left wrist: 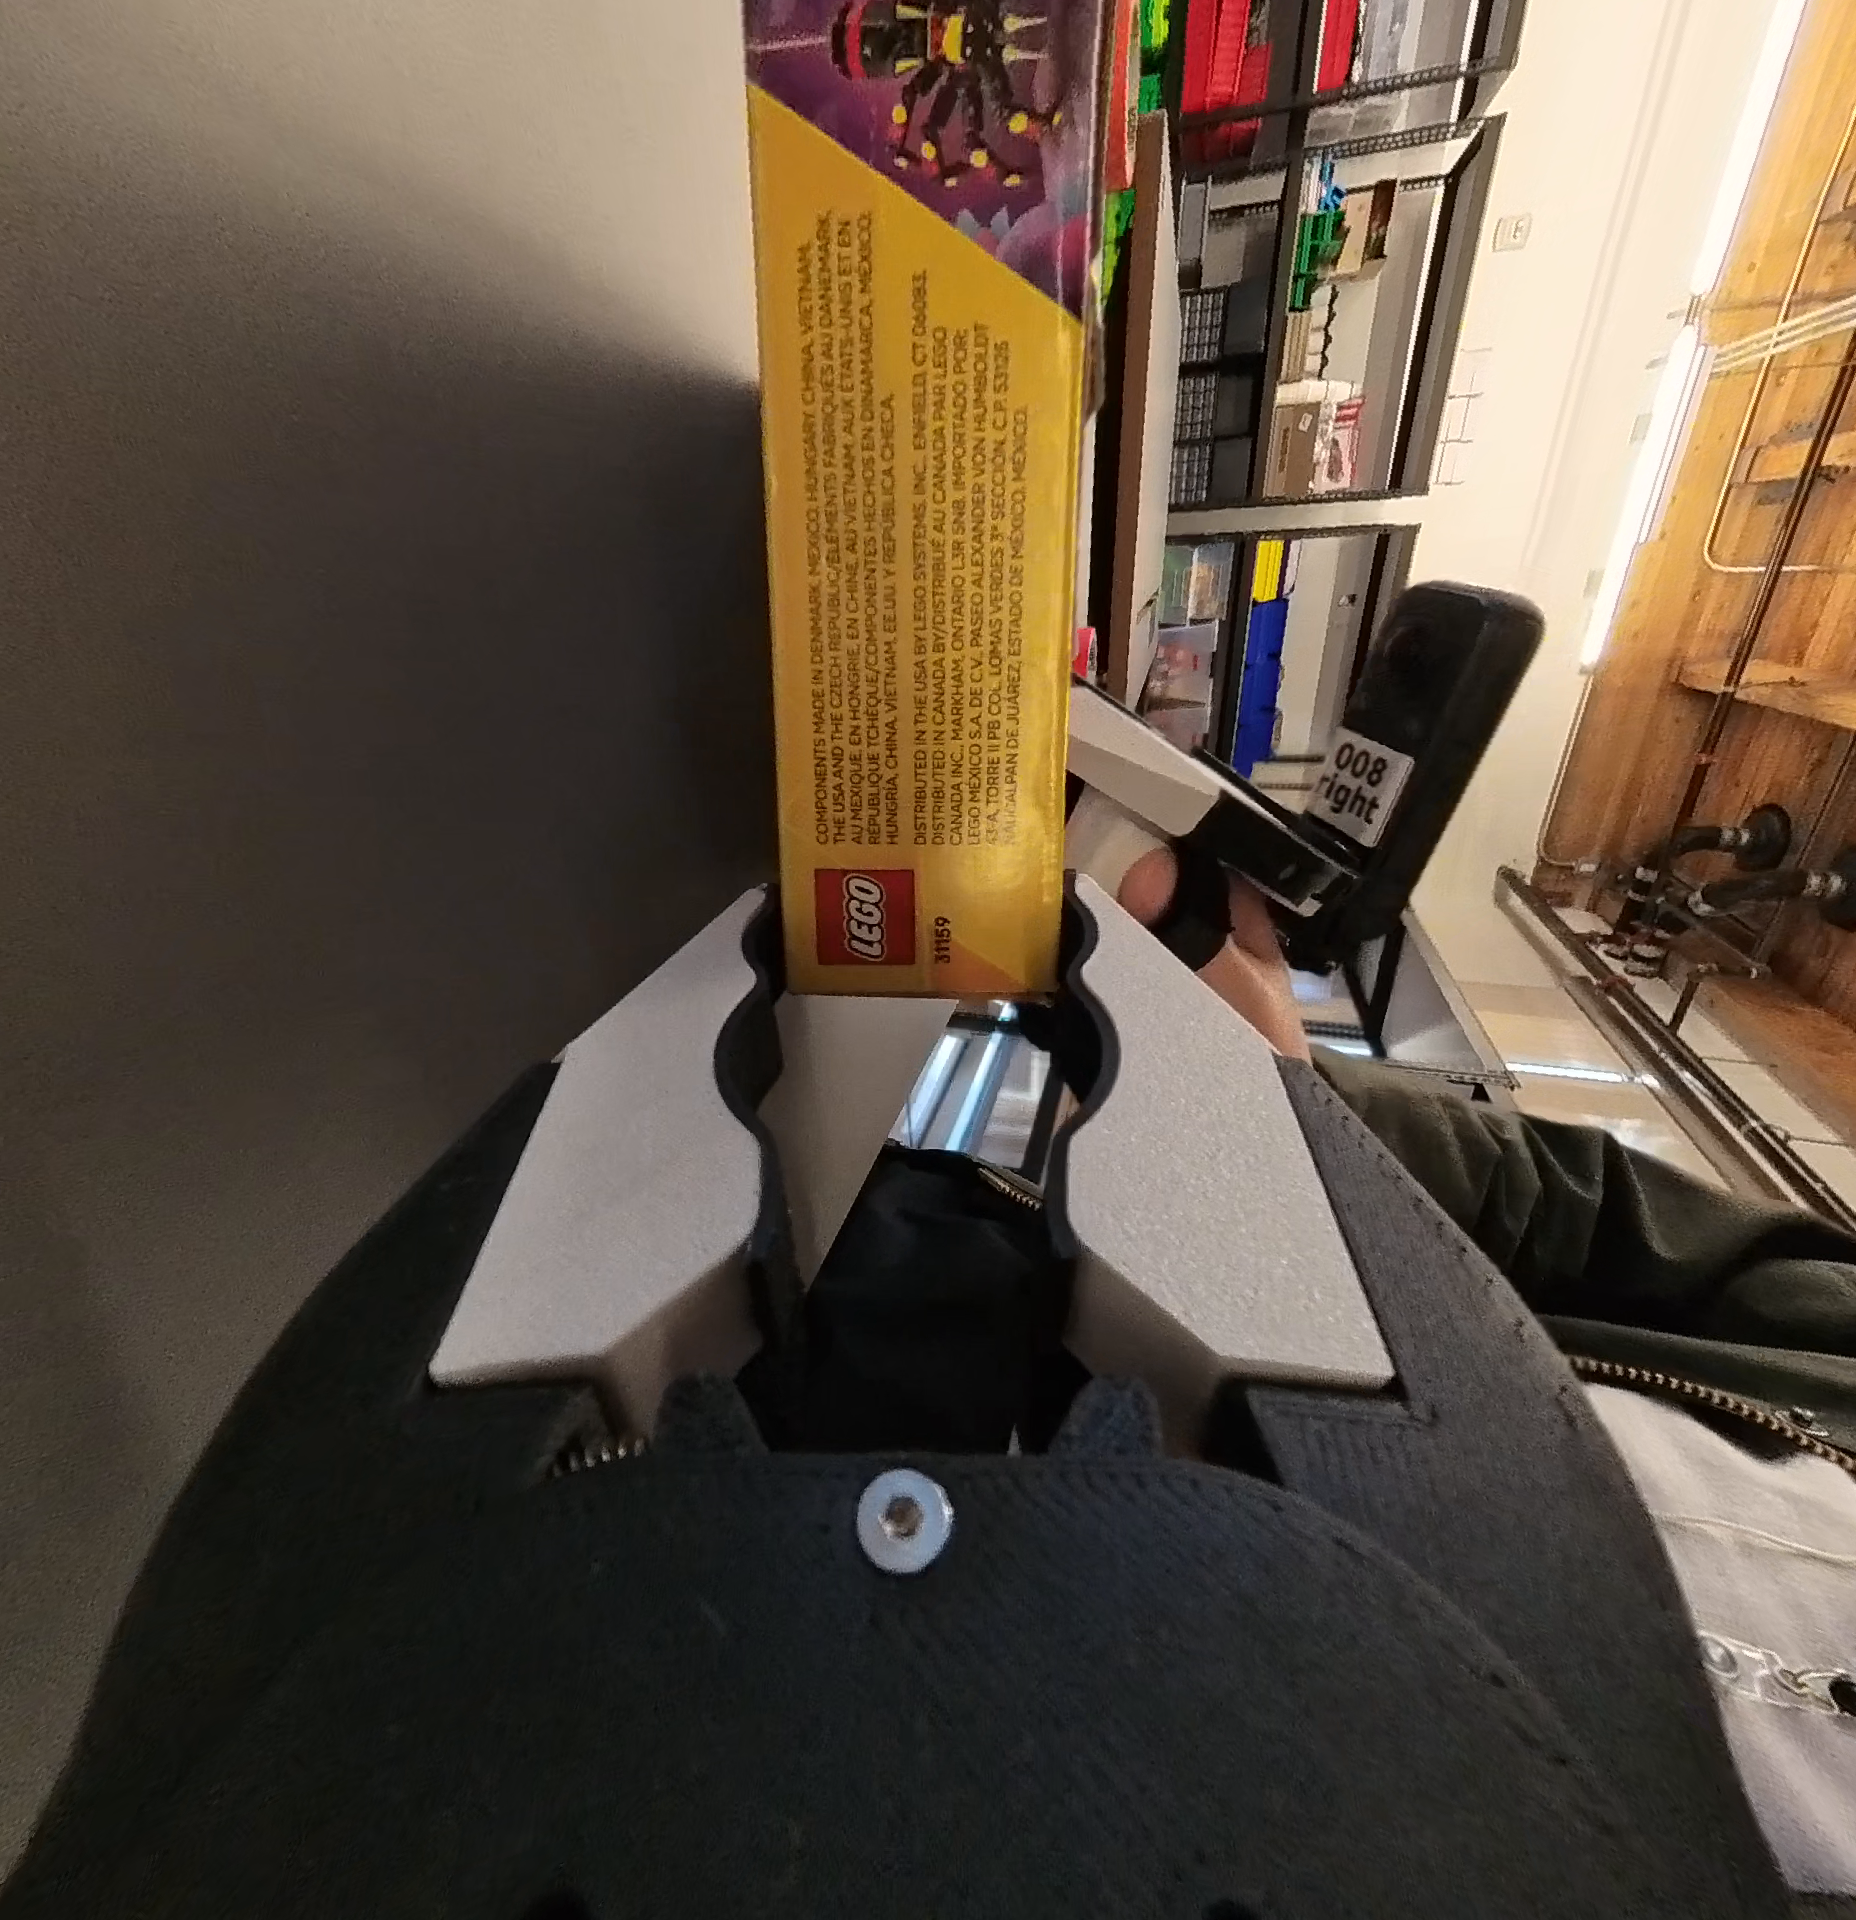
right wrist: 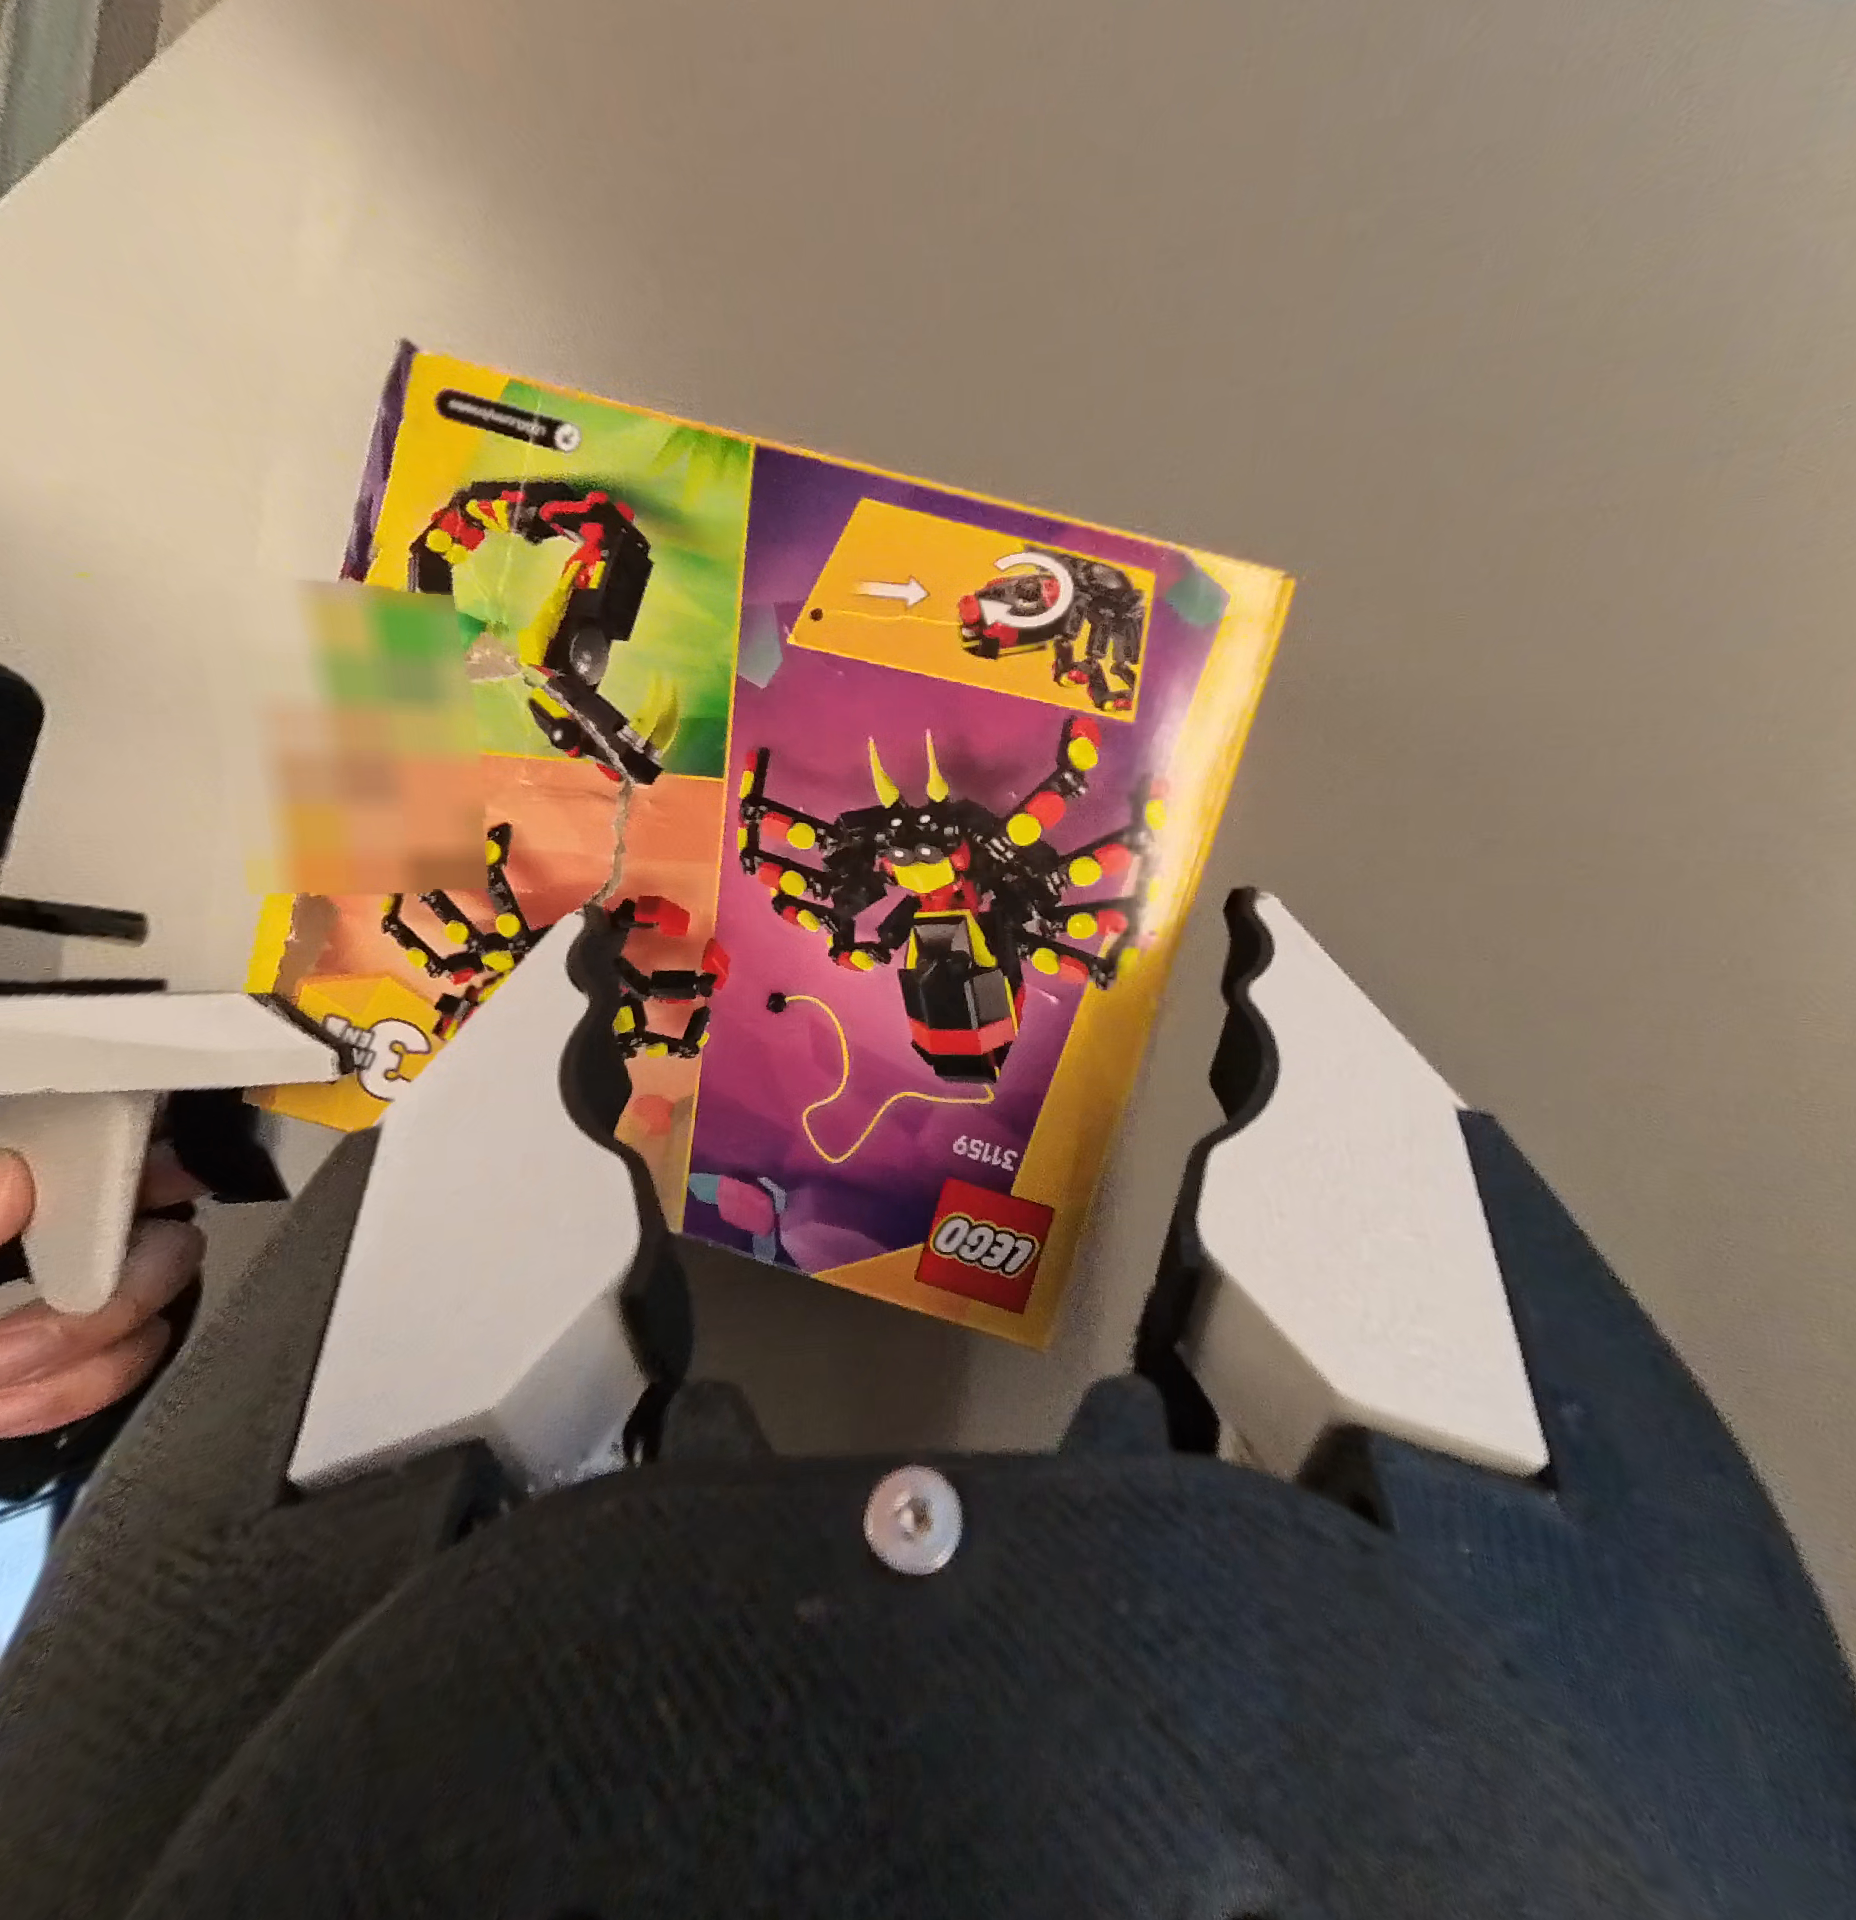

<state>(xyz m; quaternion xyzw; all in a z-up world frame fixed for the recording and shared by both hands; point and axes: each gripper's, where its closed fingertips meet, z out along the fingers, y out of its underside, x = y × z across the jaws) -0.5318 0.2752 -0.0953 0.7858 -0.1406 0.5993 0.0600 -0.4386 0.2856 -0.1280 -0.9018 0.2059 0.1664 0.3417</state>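
At 12 o'clock of the left gripper (left wrist: 919, 935), a yellow-and-purple cardboard toy box (left wrist: 913, 582) sits clamped edgewise. Right gripper (right wrist: 908, 997) gapes, box face (right wrist: 799, 831) just beyond at 12 o'clock.

I note the box (left wrist: 919, 582) clamped at one narrow end between the fingers of my left gripper (left wrist: 916, 940). My right gripper (right wrist: 908, 1049) stands beside it, jaws apart, the box before it. Shelving (left wrist: 1308, 312) lies behind; a wall (right wrist: 1423, 312) backs the box.
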